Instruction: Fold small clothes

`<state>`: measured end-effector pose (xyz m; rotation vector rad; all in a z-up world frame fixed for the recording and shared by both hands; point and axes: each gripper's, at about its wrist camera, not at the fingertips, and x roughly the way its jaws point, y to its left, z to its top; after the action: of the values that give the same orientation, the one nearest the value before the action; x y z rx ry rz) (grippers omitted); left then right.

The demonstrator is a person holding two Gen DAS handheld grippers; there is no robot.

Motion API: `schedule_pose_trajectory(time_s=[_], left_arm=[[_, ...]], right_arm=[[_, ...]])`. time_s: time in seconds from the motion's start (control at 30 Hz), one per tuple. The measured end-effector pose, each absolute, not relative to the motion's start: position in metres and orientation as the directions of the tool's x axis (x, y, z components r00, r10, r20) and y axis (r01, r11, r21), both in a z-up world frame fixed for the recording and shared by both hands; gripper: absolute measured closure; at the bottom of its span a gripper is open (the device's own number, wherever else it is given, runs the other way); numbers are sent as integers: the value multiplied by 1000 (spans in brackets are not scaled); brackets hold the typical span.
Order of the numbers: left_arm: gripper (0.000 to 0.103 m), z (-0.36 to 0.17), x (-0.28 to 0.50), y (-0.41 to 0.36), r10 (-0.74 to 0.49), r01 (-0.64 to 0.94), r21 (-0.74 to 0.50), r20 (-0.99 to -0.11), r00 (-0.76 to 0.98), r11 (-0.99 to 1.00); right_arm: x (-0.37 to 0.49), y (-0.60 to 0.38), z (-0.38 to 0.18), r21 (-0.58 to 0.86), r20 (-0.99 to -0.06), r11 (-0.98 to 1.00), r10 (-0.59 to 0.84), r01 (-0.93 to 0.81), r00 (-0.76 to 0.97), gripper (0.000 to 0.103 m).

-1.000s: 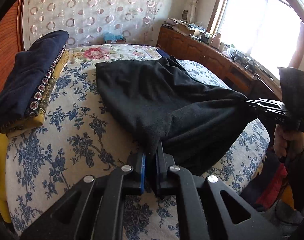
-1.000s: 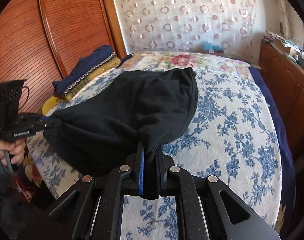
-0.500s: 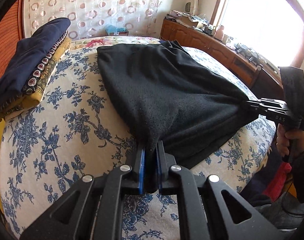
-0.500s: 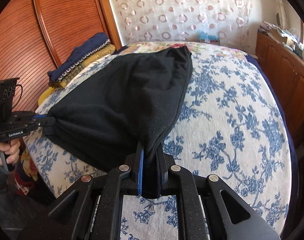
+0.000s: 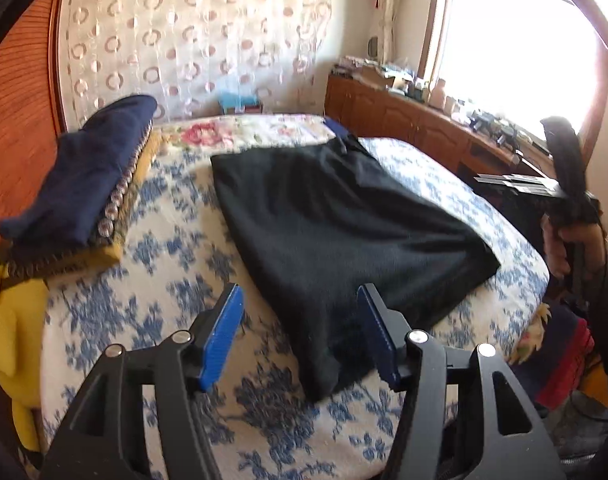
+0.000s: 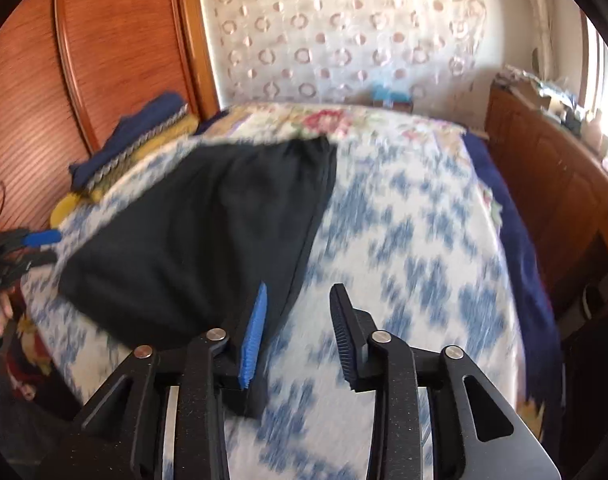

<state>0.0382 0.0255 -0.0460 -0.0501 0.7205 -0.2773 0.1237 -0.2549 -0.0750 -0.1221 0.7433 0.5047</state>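
Note:
A black garment (image 5: 336, 232) lies flat on the blue-flowered bedspread (image 5: 175, 248); it also shows in the right wrist view (image 6: 207, 240). My left gripper (image 5: 299, 332) is open, its blue-padded fingers either side of the garment's near corner without holding it. My right gripper (image 6: 297, 332) is open and empty just above the garment's near right edge. The right gripper also shows in the left wrist view (image 5: 512, 184), held off the bed's right side. The left gripper appears at the left edge of the right wrist view (image 6: 35, 246).
A stack of folded clothes, dark blue on yellow (image 5: 79, 192), sits at the bed's left by the wooden headboard (image 6: 115, 52). A wooden cabinet (image 5: 416, 128) with clutter runs under the window on the right. A yellow item (image 5: 11, 320) lies at the left edge.
Both grippers have opened and let go of the black garment. It has dropped from a stretched, lifted hold to lie flat on the bed.

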Motion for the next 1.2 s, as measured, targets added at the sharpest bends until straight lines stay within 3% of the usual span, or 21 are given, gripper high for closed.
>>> schedule_pose_trajectory(time_s=[0.2,0.5,0.6,0.73,0.83,0.97,1.03,1.13,1.2], left_arm=[[45,-50,61,28,-232,189,-136,-647,727,972],[45,-65,67,30,-238,180,-156,-662,711,971],[45,-67,67,31,-240,178,-160,-663,710,971],[45,-67,64,32,-245,180,-165,-660,711,970],[45,-67,62,31,-247,184,-166,-657,713,969],[45,-67,62,27,-253,189,-168,-658,709,968],[45,-67,62,25,-255,193,-167,-659,708,967],[45,-68,61,24,-255,196,-163,-661,705,967],[45,-70,61,23,-253,195,-161,-666,702,967]], right_arm=[[212,-225,-61,51,-653,859,414,-509,634,66],[335,-180,-95,146,-719,898,384,-414,580,66],[355,-177,-103,213,-725,894,415,-395,549,74],[359,-167,-105,161,-757,906,369,-392,540,97],[351,-170,-99,136,-734,907,363,-400,574,99],[348,-194,-84,122,-692,951,286,-283,662,100],[354,-200,-86,128,-716,963,255,-238,649,99],[359,-194,-92,75,-757,968,213,-241,617,84],[350,-194,-87,53,-744,962,217,-267,632,84]])
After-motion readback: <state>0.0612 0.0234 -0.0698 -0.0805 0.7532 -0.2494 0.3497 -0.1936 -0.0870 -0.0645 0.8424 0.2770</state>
